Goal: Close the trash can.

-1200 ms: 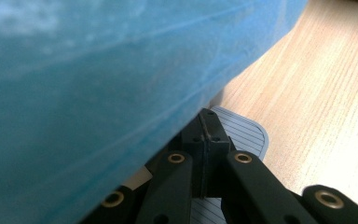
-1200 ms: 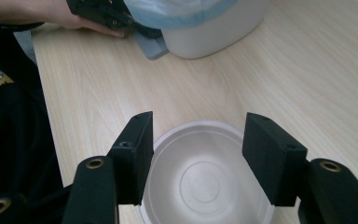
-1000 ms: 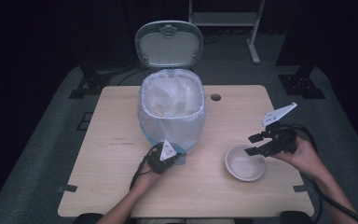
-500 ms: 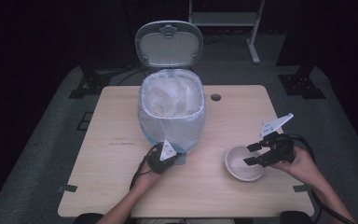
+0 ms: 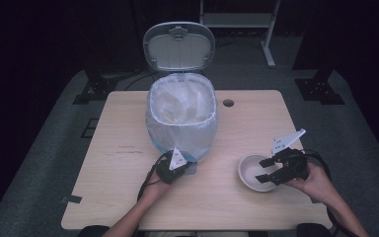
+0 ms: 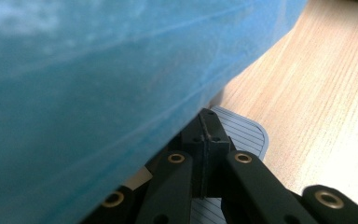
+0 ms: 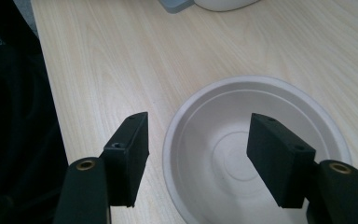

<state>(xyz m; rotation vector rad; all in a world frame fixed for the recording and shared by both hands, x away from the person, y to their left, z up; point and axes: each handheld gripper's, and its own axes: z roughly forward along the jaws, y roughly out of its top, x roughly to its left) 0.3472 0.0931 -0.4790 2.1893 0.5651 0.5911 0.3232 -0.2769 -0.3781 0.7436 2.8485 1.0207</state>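
Bowl rim (near edge) behind right gripper

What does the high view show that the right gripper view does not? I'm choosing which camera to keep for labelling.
The high view alone: the lined bin with its lid raised, and the left hand-held gripper at the bin's base. The right gripper view alone: a close look at the right hand-held gripper, its jaws open with one on each side of the bowl's near rim. Both show the white bowl, empty, on the wooden table.
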